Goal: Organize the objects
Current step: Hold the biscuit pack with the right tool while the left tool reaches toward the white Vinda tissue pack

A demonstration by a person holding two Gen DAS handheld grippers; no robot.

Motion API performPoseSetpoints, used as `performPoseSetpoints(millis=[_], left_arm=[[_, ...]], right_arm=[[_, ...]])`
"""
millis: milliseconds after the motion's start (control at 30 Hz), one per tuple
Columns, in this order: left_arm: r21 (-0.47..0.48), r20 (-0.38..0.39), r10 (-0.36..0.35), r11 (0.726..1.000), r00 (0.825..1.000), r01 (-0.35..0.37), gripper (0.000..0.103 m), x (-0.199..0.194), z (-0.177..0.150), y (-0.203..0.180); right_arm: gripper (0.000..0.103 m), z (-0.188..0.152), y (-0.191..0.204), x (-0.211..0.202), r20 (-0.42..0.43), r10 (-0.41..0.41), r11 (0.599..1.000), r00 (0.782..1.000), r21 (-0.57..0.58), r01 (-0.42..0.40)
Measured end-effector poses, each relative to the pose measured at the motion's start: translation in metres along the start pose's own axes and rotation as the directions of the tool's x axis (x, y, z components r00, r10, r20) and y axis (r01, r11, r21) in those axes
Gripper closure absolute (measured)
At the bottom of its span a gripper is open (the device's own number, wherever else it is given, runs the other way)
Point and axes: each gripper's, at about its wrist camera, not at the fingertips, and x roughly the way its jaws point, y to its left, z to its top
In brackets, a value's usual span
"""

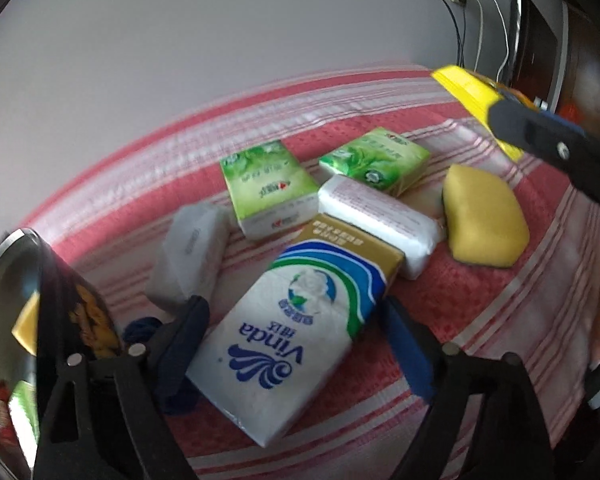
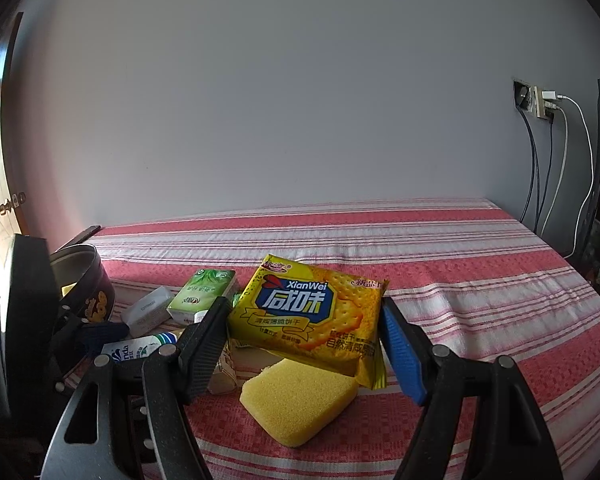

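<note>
My left gripper (image 1: 295, 340) points down at a white and blue Vinda tissue pack (image 1: 300, 320) lying on the striped bedspread (image 1: 480, 320). The pack lies between the open jaws. The dark left pad is at its edge, and a gap shows beside the blue right pad. My right gripper (image 2: 304, 340) is shut on a yellow XianWei cracker packet (image 2: 308, 312) and holds it in the air above a yellow sponge (image 2: 295, 400). The same packet (image 1: 468, 88) shows at the upper right of the left wrist view.
Behind the Vinda pack lie two green tissue packs (image 1: 267, 184) (image 1: 376, 156), a white pack (image 1: 380, 216), a gold pack (image 1: 352, 236) and a grey-white pack (image 1: 191, 248). A round dark tin (image 2: 79, 276) stands at the left. Wall and cables (image 2: 548, 184) lie beyond the bed.
</note>
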Motion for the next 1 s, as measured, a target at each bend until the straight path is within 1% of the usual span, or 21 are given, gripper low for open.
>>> performPoseSetpoints(millis=[67, 167, 333, 367, 433, 567, 833, 1000], left_arm=[[0.009, 0.006, 0.008, 1.0, 1.0, -0.008, 0.027, -0.002, -0.001, -0.003], [0.034, 0.021, 0.034, 0.999, 0.999, -0.035, 0.035, -0.001, -0.002, -0.007], [0.033, 0.034, 0.055, 0.998, 0.998, -0.056, 0.043, -0.002, -0.001, -0.008], [0.033, 0.044, 0.069, 0.997, 0.997, -0.07, 0.044, -0.003, -0.001, -0.007], [0.035, 0.064, 0.096, 0.995, 0.993, -0.098, 0.045, -0.004, 0.004, -0.005], [0.028, 0.102, 0.134, 0.99, 0.986, -0.137, 0.045, -0.009, 0.004, -0.003], [-0.037, 0.142, 0.17, 0.985, 0.975, -0.167, 0.045, -0.018, 0.003, 0.012], [-0.083, 0.161, 0.185, 0.981, 0.97, -0.173, 0.045, -0.015, 0.002, 0.028]], right_arm=[[0.028, 0.0, 0.0, 0.0, 0.001, -0.001, 1.0, 1.0, 0.002, 0.001], [0.028, 0.0, 0.0, 0.0, 0.0, -0.001, 1.0, 1.0, 0.004, 0.001], [0.028, 0.0, 0.0, -0.001, 0.005, -0.004, 1.0, 1.0, 0.003, 0.004], [0.028, 0.0, 0.0, -0.001, 0.005, -0.004, 1.0, 1.0, 0.003, 0.004], [0.028, 0.0, 0.0, -0.001, 0.007, -0.004, 1.0, 1.0, 0.006, 0.004], [0.028, -0.001, 0.001, -0.002, 0.015, -0.005, 1.0, 1.0, -0.001, 0.005], [0.028, -0.002, 0.003, -0.004, 0.023, -0.007, 1.0, 1.0, -0.005, 0.007], [0.028, -0.001, 0.005, -0.005, 0.031, -0.01, 1.0, 0.999, -0.016, 0.011]])
